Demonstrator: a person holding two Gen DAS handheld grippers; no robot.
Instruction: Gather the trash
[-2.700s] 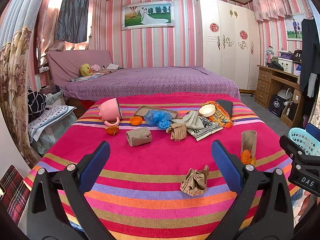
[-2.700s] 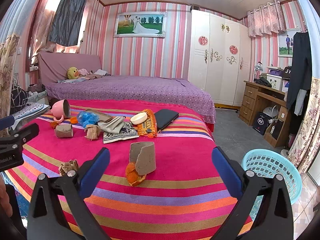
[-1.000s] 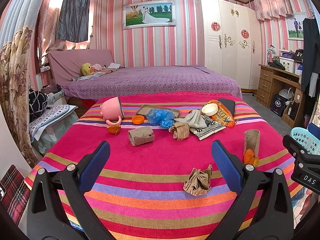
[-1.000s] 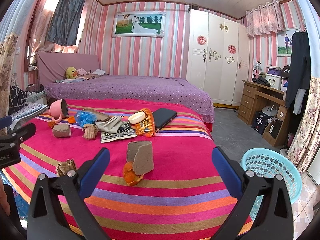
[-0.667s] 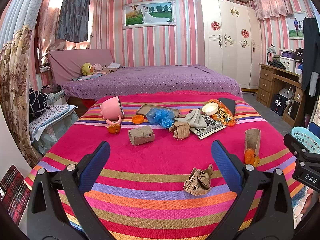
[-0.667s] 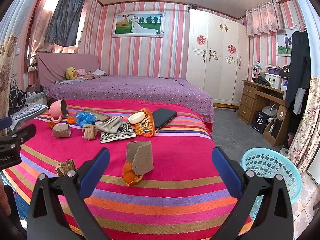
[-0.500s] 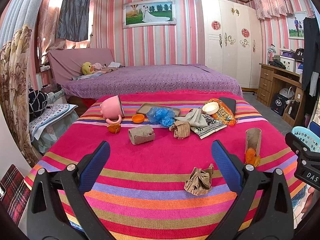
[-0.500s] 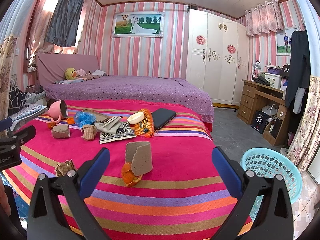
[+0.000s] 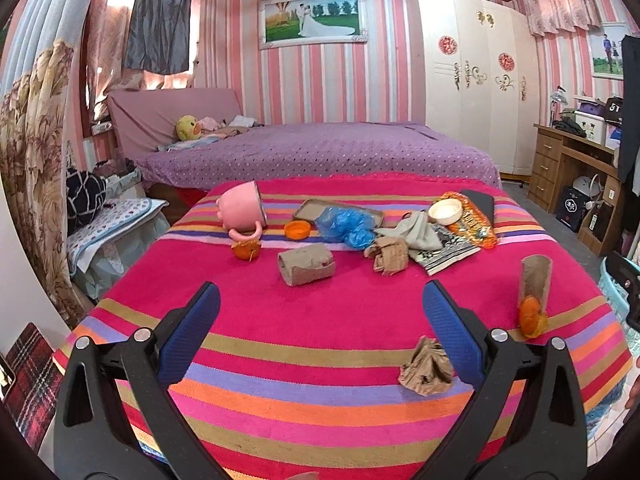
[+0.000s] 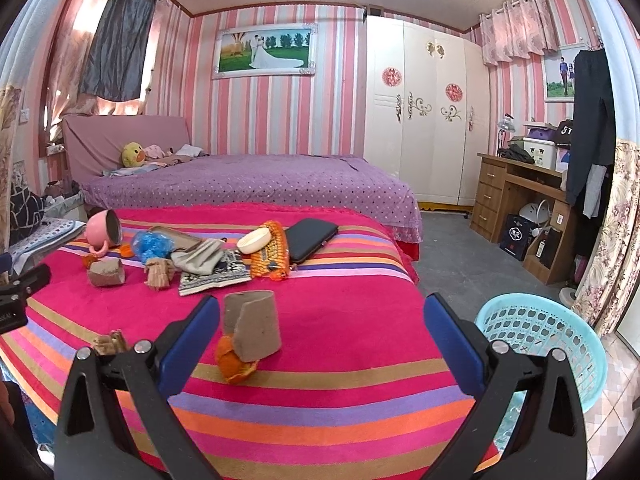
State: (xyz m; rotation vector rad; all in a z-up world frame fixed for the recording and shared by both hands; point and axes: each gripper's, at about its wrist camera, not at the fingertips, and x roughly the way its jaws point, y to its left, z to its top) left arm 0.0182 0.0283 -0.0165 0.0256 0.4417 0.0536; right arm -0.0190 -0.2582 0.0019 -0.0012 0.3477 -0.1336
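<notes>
Pink mug (image 9: 242,210) tipped sideways, black phone (image 10: 310,239), purple bed (image 9: 320,152) behind.

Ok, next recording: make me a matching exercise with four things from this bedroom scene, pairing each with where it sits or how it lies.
Things:
1. pink plastic mug
2. light blue plastic laundry basket
3. upright brown cardboard tube
4. flat black case

Places or states:
A. on the floor, right of the striped bedspread
B. tipped on its side, far left
C. touching orange peel
D. beside the orange snack packet

Pairs: 1-B, 2-A, 3-C, 4-D
</notes>
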